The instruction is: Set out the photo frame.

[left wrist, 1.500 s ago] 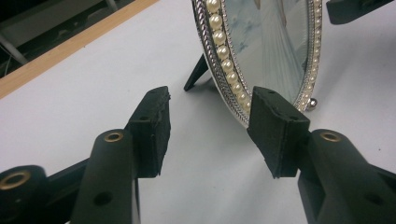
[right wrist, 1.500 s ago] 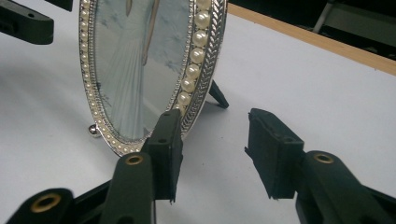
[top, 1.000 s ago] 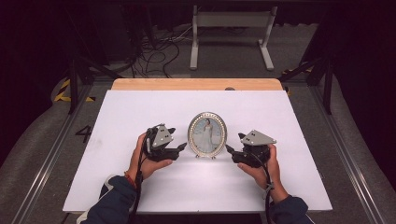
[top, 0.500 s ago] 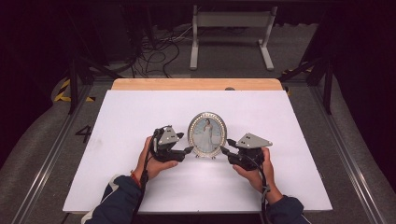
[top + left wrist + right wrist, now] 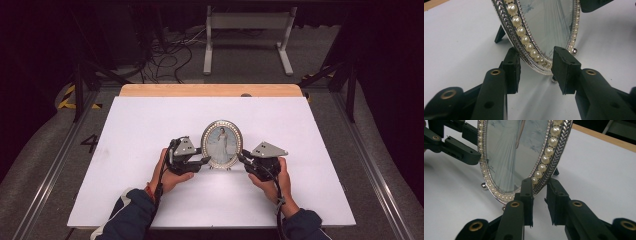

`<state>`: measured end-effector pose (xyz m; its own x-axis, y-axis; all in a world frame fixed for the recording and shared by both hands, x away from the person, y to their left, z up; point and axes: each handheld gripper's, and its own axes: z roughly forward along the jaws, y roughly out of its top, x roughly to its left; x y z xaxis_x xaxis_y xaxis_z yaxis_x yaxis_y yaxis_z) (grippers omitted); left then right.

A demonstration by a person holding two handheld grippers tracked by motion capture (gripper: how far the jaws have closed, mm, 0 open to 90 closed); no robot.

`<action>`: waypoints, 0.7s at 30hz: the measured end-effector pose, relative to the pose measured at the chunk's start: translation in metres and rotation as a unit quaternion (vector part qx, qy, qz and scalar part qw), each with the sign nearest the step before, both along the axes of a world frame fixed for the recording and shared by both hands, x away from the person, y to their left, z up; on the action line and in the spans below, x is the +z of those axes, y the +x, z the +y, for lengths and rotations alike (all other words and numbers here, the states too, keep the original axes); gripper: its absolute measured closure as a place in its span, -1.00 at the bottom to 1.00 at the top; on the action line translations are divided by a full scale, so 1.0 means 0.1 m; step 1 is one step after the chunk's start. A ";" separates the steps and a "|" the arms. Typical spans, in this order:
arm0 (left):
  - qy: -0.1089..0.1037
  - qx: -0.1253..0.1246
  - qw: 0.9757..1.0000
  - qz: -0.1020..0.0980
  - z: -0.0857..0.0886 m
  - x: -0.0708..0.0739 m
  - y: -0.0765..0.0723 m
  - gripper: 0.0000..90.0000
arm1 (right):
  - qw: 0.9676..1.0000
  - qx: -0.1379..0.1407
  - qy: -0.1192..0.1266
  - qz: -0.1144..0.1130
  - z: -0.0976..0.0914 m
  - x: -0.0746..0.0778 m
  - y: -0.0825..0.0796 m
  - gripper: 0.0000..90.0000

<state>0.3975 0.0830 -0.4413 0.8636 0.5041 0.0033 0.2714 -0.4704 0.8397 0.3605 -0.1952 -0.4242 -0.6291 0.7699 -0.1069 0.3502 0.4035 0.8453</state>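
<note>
Both claws closing on the upright frame rim — table edges far.

picture frame stands upright mid-bench, left tongs at its left edge, right tongs at its right, each straddling the rim, hands just behind.

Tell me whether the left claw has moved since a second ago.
Yes: the left claw has closed in rightward on the still-standing oval photo frame, jaws closing.

Tool astride pearl-rimmed frame
</note>
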 end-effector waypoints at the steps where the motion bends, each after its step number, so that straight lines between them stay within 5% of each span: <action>1: 0.002 0.000 1.000 -0.001 0.00 0.00 0.00 0.32 | 1.000 -0.001 0.002 0.001 0.00 0.00 0.01 0.69; 7: 0.013 0.002 1.000 -0.010 -0.01 0.00 -0.02 0.29 | 1.000 0.001 0.000 0.000 0.00 0.00 0.01 0.68; 21: 0.039 0.010 0.998 -0.047 0.14 0.14 -0.13 0.11 | 0.998 0.017 -0.043 -0.029 -0.06 0.12 -0.10 0.27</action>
<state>0.3847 0.0972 -0.4273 0.8474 0.5166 0.1226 0.2039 -0.5299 0.8232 0.3508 -0.2013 -0.4118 -0.6450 0.7350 -0.2094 0.2868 0.4867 0.8251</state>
